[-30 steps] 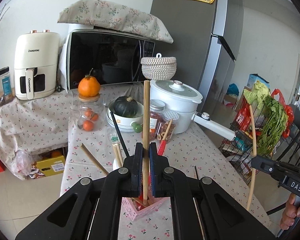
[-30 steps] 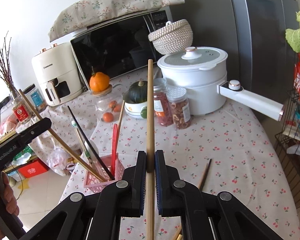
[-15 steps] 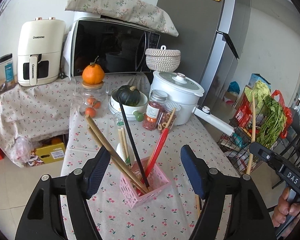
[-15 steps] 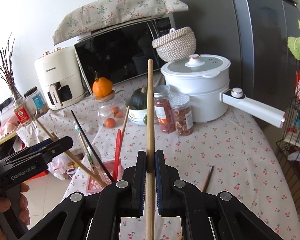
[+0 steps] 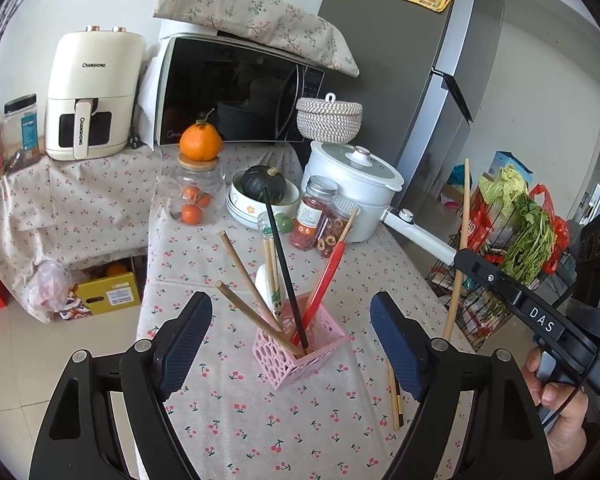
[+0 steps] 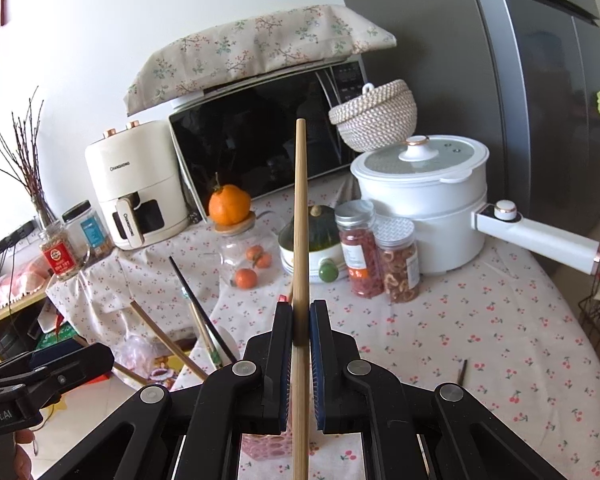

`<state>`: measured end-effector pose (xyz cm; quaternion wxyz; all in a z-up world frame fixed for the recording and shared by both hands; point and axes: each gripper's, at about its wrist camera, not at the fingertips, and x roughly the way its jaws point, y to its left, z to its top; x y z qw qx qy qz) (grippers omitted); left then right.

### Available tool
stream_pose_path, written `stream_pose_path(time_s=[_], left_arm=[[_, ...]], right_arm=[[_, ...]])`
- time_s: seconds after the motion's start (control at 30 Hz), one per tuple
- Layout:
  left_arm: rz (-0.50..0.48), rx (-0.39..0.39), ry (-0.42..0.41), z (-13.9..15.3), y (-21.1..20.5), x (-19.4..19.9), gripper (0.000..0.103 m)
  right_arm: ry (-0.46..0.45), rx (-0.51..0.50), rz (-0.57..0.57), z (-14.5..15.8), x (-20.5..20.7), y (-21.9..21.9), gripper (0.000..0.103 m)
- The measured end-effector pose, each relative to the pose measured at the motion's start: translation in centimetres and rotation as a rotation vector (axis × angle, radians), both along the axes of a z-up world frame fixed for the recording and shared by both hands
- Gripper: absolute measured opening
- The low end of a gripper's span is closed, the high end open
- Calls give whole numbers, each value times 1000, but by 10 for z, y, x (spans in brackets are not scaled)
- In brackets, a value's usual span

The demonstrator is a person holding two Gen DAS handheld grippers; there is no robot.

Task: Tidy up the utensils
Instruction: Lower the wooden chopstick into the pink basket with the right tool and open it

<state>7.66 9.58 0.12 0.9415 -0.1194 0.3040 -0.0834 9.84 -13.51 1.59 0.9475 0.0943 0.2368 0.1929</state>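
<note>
1. The left gripper (image 5: pixel 291 346) had just spread its jaws wide, nothing between the pads.
2. Beyond it a pink holder (image 5: pixel 300 350) stood on the cherry-print tablecloth (image 5: pixel 260 420), chopsticks leaning inside.
3. The right gripper (image 6: pixel 301 326) was clenched on an upright wooden chopstick (image 6: pixel 301 216).
4. Loose chopsticks (image 5: pixel 394 396) lay beside the holder.

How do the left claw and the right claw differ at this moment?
The left claw stands wide open with nothing between its pads, while the right claw is shut on a wooden chopstick. The left claw's jaws have just been opening; the right claw's have not changed. The left claw hangs over the pink holder, already stocked with utensils, whereas the right claw holds its chopstick upright beside it. Both are black, hand-held, with blue pads.
</note>
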Motion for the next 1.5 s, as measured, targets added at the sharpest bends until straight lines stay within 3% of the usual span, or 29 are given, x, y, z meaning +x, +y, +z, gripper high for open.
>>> stream_pose_path(time_s=[0.17,0.33,0.67,0.93,1.3,1.4,1.5], left_arm=[[16,-39,-10,9,13,-7,84],[16,-47,14,12,24,-20,92],[-36,114,125,-17,27,-33,98],[-41,139,208,-36,31,-24,99],[-22,177,206,-36,25,-17,103],[-22,189,204,-35,22,-17,103],[-24,200,200,-35,20,-17,103]], right_arm=[[-13,4,5,-1,2,14,7],[-74,33,-23,6,4,22,7],[-153,93,-139,-2,33,54,7],[-251,-18,-271,-31,54,82,7],[-248,-29,-288,-51,59,89,8],[-236,-32,-276,-51,57,89,11],[-223,-22,-275,-48,54,85,26]])
